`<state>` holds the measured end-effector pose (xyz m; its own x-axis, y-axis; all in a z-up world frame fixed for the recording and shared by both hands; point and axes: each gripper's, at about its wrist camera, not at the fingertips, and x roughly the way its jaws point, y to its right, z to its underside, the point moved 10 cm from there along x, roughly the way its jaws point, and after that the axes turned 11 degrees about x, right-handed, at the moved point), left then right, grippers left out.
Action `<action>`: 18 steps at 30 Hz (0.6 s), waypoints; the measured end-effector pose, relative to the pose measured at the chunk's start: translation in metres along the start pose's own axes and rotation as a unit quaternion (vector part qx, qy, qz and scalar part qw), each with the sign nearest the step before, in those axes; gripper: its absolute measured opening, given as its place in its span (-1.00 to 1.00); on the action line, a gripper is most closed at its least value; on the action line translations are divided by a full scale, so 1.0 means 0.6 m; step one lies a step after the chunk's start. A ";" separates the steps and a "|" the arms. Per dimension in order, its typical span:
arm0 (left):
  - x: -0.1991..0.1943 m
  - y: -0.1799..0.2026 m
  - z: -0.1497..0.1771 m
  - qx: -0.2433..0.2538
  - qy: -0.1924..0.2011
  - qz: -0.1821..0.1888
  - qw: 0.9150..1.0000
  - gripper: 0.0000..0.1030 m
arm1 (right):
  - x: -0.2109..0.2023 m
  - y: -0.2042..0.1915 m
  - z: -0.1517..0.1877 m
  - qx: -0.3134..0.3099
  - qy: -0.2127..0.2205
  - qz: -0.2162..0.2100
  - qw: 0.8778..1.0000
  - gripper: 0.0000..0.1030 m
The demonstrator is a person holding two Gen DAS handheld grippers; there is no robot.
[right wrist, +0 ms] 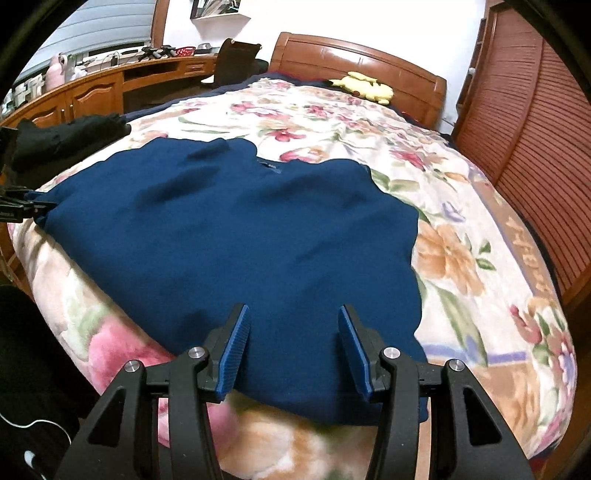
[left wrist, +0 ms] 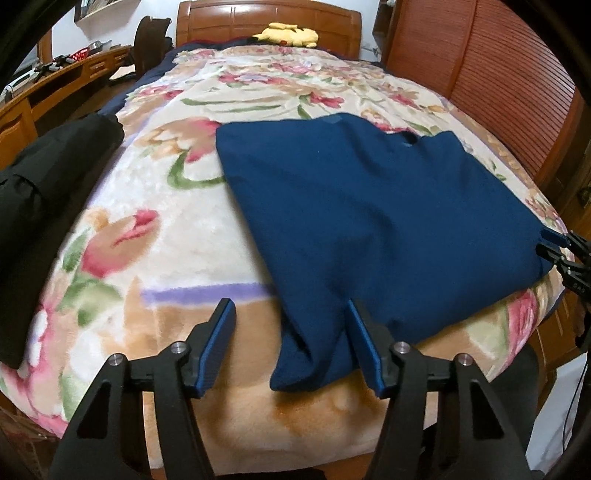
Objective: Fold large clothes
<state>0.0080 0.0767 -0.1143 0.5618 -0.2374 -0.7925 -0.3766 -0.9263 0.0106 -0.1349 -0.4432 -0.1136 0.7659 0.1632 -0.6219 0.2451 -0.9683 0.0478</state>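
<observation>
Navy garment (left wrist: 369, 221), a large blue top, lies spread flat on the floral blanket (left wrist: 155, 206) of the bed, towards the foot end. Its collar, with a small label, faces the wooden headboard (left wrist: 269, 26), and its hem comes to the near edge of the bed, so its long axis seems to run head to foot, though the fisheye view makes that hard to judge. In the left wrist view the cloth looks folded in along its left side, giving a straight edge there, and the near left corner hangs a little over the bed's edge.

The left tool (left wrist: 291, 314) has its blue pads apart, with that near corner of the garment partly between them; the right pad lies against the cloth, the left pad is clear of it. The right tool (right wrist: 293, 319) also has its pads apart, poised over the garment's near hem, not clamped on it.

A dark bundle of clothing (left wrist: 44, 177) lies at the bed's left edge, apart from the garment. A yellow plush toy (left wrist: 288, 35) rests by the headboard.
</observation>
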 end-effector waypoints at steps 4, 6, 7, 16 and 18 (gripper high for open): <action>0.006 0.001 -0.001 -0.006 0.000 0.004 1.000 0.22 | 0.011 0.000 0.009 0.003 -0.005 -0.002 1.000 0.00; 0.007 0.007 -0.002 -0.003 0.000 0.013 1.000 -0.01 | 0.012 0.002 0.007 0.007 -0.004 -0.005 1.000 0.00; 0.007 0.013 -0.002 -0.003 0.000 0.025 1.000 -0.12 | 0.012 0.003 0.006 0.011 -0.003 -0.008 1.000 0.00; -0.043 0.049 -0.069 0.018 0.034 0.023 0.999 -0.76 | 0.009 0.023 0.014 0.027 0.000 -0.022 0.999 0.00; -0.061 0.063 -0.099 0.027 0.048 0.016 0.998 -0.77 | 0.004 0.028 0.014 0.027 0.003 -0.021 0.999 0.00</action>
<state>0.0168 0.0332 -0.0488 0.6165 -0.2954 -0.7298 -0.4324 -0.9017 -0.0002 -0.1338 -0.4608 -0.1210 0.7593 0.2050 -0.6177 0.2445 -0.9694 -0.0212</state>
